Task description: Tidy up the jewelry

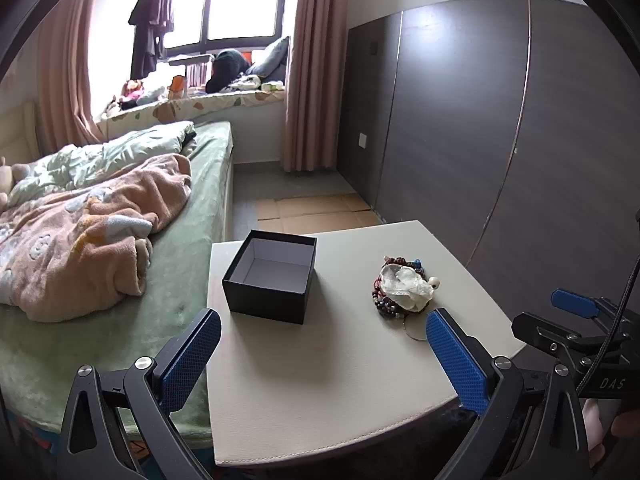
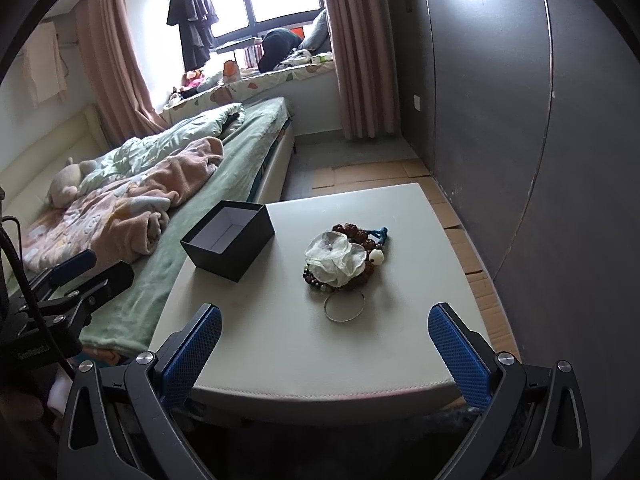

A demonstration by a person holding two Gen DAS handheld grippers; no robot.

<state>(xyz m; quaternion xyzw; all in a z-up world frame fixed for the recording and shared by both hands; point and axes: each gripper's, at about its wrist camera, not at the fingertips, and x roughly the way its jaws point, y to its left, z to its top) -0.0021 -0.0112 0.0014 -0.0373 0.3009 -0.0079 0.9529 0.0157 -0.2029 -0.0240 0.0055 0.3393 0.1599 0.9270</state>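
An open, empty black box (image 1: 272, 276) with a pale lining stands on the left part of a small white table (image 1: 320, 380). It also shows in the right wrist view (image 2: 230, 238). A pile of jewelry (image 2: 342, 260) lies to its right: beaded bracelets, a white fabric flower (image 2: 336, 258) and a thin silver bangle (image 2: 345, 308). The pile also shows in the left wrist view (image 1: 402, 288). My left gripper (image 1: 324, 356) is open and empty above the table's near edge. My right gripper (image 2: 325, 348) is open and empty, short of the bangle.
A bed (image 1: 120, 240) with a green sheet and rumpled blankets adjoins the table on the left. A dark wardrobe wall (image 1: 500, 140) runs along the right. Cardboard sheets (image 2: 360, 176) lie on the floor beyond the table.
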